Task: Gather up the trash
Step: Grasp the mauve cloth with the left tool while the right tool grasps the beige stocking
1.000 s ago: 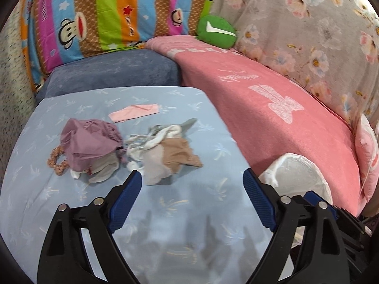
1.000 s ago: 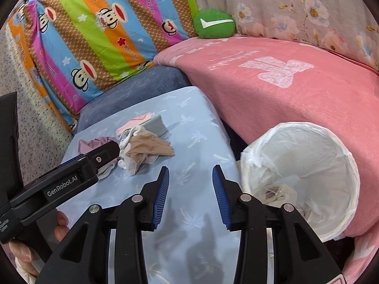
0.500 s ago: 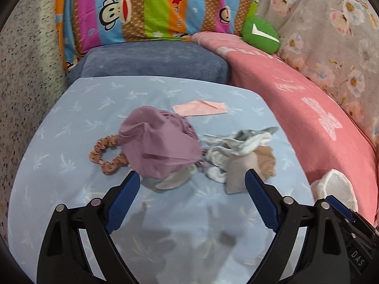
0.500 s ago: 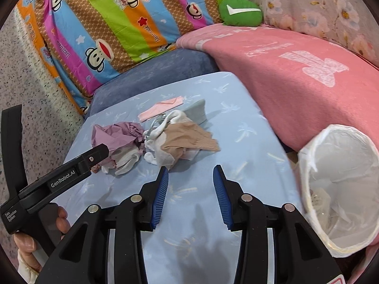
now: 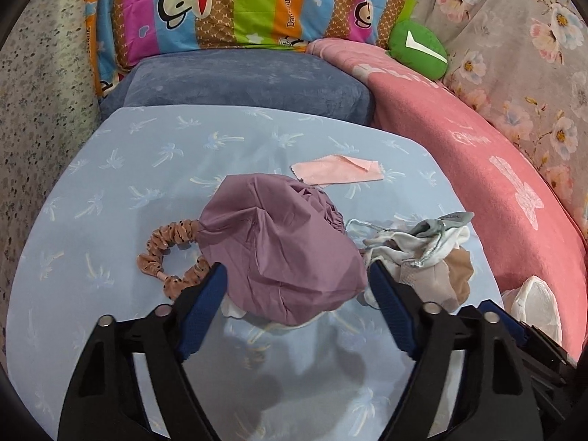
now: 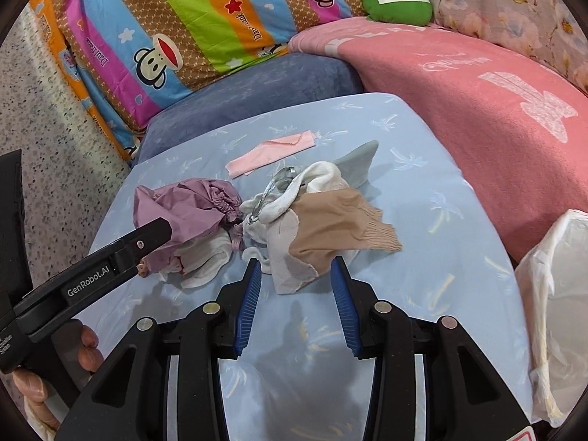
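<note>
While both tools point down at the pale blue palm-print sheet [image 5: 154,169], the left gripper [image 5: 296,294] stands nearest in its own view, its 2 blue-padded jaws spread on either side of the crumpled mauve fabric cap with a gathered elastic edge [image 5: 279,250]; the jaws have just been closing in, the cap lies between them, and the pads do not appear to press on it, though their tips sit very close to its sides. Just left of the cap, touching it, lies the brown spotted fabric scrunchie [image 5: 165,257], and a bit of white cloth [image 5: 233,308] peeks out from under the cap's near edge. From the other wrist, the right gripper [image 6: 296,275] holds its jaws partly apart at the near edge of the heap of white, grey and tan socks [image 6: 312,228], with a flap of the heap's pale cloth reaching down between the tips and nothing pinched. At the right rim of that view stands the white plastic-lined trash bin [image 6: 555,294], beside the sheet and against the pink blanket with white print [image 6: 477,84]. At the lower left, fingers [image 6: 88,349] of the person's hand grip the other tool. Beyond the heap lies the flat pink cloth [image 5: 338,172], apart from the cap. Farther back sit the blue-grey velour cushion [image 5: 239,81], the striped cartoon-monkey pillow [image 5: 239,3], the small green pouch with a white tick [image 5: 419,49] and the floral curtain [image 5: 514,36].
</note>
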A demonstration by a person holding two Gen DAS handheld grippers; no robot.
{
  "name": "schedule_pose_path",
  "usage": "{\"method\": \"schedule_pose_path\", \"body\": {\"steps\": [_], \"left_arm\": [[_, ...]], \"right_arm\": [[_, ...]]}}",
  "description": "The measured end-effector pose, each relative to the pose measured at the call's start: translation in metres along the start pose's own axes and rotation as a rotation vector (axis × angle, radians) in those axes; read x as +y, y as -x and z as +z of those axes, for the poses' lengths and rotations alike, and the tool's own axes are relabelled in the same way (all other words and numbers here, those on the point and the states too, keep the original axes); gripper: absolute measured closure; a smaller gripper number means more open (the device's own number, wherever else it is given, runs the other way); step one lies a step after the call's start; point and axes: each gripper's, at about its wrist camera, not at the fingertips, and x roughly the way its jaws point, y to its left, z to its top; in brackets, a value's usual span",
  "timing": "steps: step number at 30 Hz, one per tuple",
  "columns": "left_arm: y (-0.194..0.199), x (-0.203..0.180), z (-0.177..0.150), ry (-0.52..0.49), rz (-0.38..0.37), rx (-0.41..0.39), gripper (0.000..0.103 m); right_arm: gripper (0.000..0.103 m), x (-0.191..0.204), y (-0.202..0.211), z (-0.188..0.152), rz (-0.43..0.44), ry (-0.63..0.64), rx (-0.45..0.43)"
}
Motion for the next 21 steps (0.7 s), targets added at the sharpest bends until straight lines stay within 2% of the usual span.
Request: {"method": "schedule_pose_path", "body": {"steps": [2, 3, 5, 8, 10, 13, 21], "left_arm": [[-0.005, 0.003, 0.001, 0.005, -0.012, 0.014, 0.048], [-0.007, 0.004, 0.001, 0.007, -0.019, 0.020, 0.052], [-0.008, 0.006, 0.000, 0.011, -0.027, 0.025, 0.069], [-0.008, 0.009, -0.001, 0.016, -0.057, 0.033, 0.082], [-0.006, 0.008, -0.002, 0.006, -0.058, 0.029, 0.091], [0.000, 0.006, -0.001, -0.002, -0.061, 0.016, 0.096], [0.029, -0.003, 0.006, -0.025, -0.068, -0.054, 0.099]], "right_arm": [[0.064, 0.001, -0.008, 0.001, -0.003, 0.000, 0.010], [0.064, 0.001, -0.011, 0.001, -0.005, -0.001, 0.015], [0.065, 0.002, -0.018, 0.001, -0.007, -0.003, 0.027], [0.077, 0.000, -0.024, -0.002, -0.010, -0.007, 0.042], [0.090, -0.001, -0.026, -0.004, -0.008, -0.011, 0.050], [0.098, -0.003, -0.023, -0.007, 0.001, -0.020, 0.047], [0.100, -0.001, 0.016, -0.008, 0.030, -0.019, -0.028]]}}
